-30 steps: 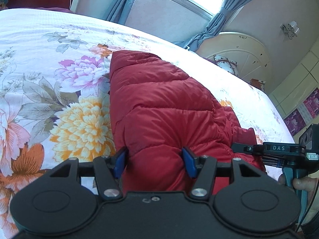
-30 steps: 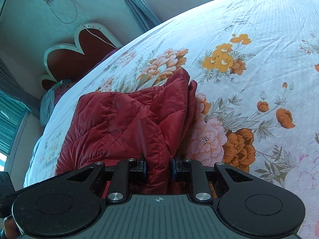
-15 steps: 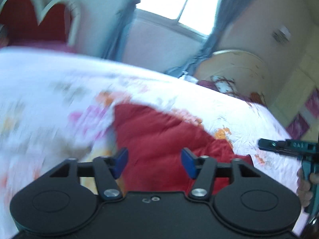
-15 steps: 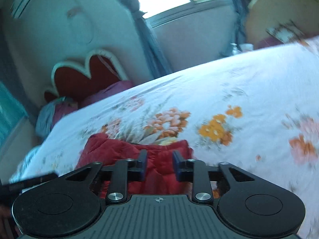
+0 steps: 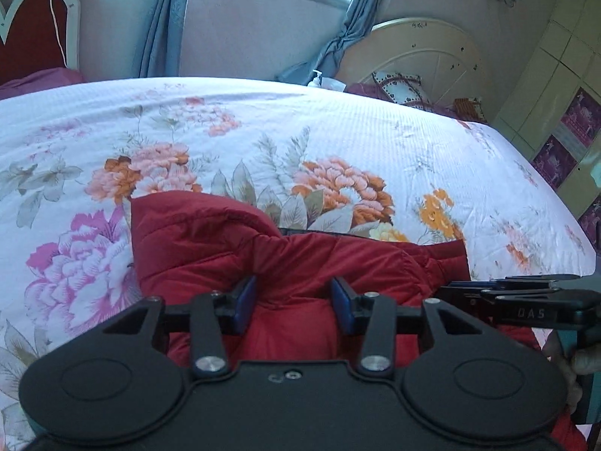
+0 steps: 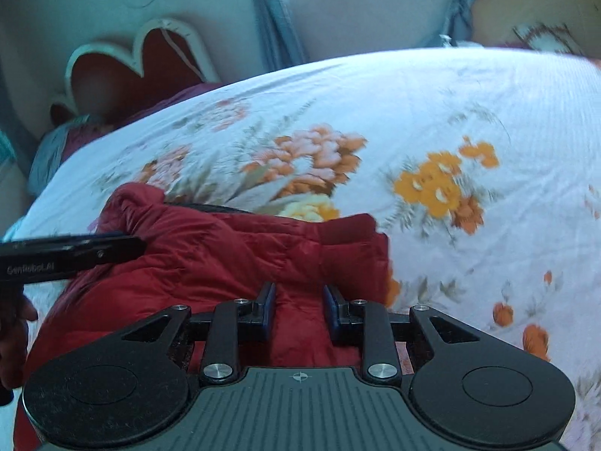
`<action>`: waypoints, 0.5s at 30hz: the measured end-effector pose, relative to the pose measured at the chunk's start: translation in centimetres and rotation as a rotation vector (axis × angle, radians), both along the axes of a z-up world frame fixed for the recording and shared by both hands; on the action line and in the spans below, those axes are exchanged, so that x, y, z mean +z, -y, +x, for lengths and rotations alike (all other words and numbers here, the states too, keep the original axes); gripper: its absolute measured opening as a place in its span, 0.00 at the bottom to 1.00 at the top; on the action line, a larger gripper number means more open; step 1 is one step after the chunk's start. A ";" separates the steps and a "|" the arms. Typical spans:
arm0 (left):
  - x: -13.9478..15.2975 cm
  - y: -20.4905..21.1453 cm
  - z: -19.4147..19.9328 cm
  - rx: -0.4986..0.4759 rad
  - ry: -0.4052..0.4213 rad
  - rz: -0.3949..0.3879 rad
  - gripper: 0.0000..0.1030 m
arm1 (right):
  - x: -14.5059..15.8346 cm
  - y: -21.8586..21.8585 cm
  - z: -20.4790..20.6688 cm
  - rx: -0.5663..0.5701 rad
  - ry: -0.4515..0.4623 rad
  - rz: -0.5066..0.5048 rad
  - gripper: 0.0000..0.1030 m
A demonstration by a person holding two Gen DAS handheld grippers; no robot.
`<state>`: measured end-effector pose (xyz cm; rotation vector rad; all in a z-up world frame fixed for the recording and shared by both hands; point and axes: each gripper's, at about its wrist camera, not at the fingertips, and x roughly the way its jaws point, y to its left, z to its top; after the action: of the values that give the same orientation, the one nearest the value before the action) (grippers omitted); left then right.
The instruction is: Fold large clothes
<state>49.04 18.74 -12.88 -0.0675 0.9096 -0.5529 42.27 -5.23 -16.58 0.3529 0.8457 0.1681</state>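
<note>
A red quilted jacket is laid on the near part of a bed covered by a floral sheet. It is folded into a bundle whose long axis runs from side to side across both wrist views, roughly parallel to the near edge of the bed. At the left end a rounded flap is raised and pointed toward the far side of the bed; at the right end a squared corner is seen. A dark lining edge is exposed along the far rim.

The left gripper is held over the near edge of the jacket, its jaws closing with a puffed fold of red fabric between the blue pads. The right gripper is set over the right part of the jacket; a fold is bracketed by its narrow-set jaws, and the fabric appears pinched.
</note>
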 end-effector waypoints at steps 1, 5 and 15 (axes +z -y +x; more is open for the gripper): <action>-0.1 -0.1 0.0 -0.004 -0.005 -0.003 0.40 | -0.4 0.4 0.0 -0.015 -0.009 0.027 0.26; -0.1 -0.6 0.0 -0.004 -0.005 -0.025 0.39 | -0.1 0.7 -0.1 -0.026 -0.019 0.031 0.26; 5.6 -1.1 -9.5 -0.018 0.149 -0.014 0.43 | 7.2 -1.5 -7.1 0.067 0.135 -0.040 0.26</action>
<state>39.55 19.83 -7.31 -0.0304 0.7624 -0.5729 35.13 -3.75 -9.40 0.2727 0.7270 0.2349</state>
